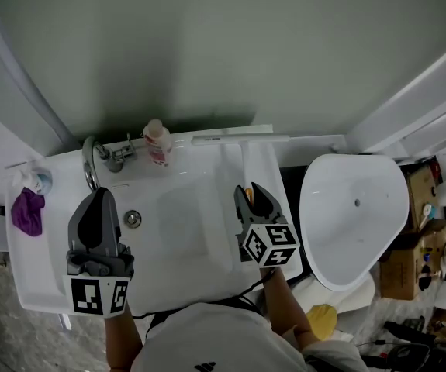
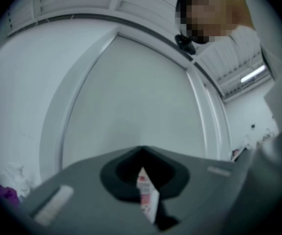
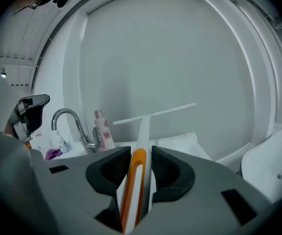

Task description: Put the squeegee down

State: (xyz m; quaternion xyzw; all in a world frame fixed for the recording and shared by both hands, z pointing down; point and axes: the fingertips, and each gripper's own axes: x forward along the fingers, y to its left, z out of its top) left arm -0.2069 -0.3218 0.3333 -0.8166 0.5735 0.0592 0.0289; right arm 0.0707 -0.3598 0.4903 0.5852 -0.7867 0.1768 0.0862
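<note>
The squeegee (image 1: 242,142) is white with an orange-and-white handle. Its long blade runs crosswise at the sink's back ledge, close to the grey wall; I cannot tell whether it touches either. My right gripper (image 1: 252,195) is shut on the handle over the basin's right side. In the right gripper view the handle (image 3: 140,151) is pinched between both dark pads and the blade (image 3: 155,113) sticks out ahead. My left gripper (image 1: 98,198) hovers over the basin's left part with its jaws together and nothing held. In the left gripper view it (image 2: 141,164) points up at the wall.
The white sink (image 1: 184,239) has a chrome faucet (image 1: 97,158) and a pink-labelled bottle (image 1: 158,142) at its back edge. A purple cloth (image 1: 27,211) lies on its left corner. A white toilet (image 1: 354,208) stands to the right, with cardboard boxes (image 1: 415,242) beyond.
</note>
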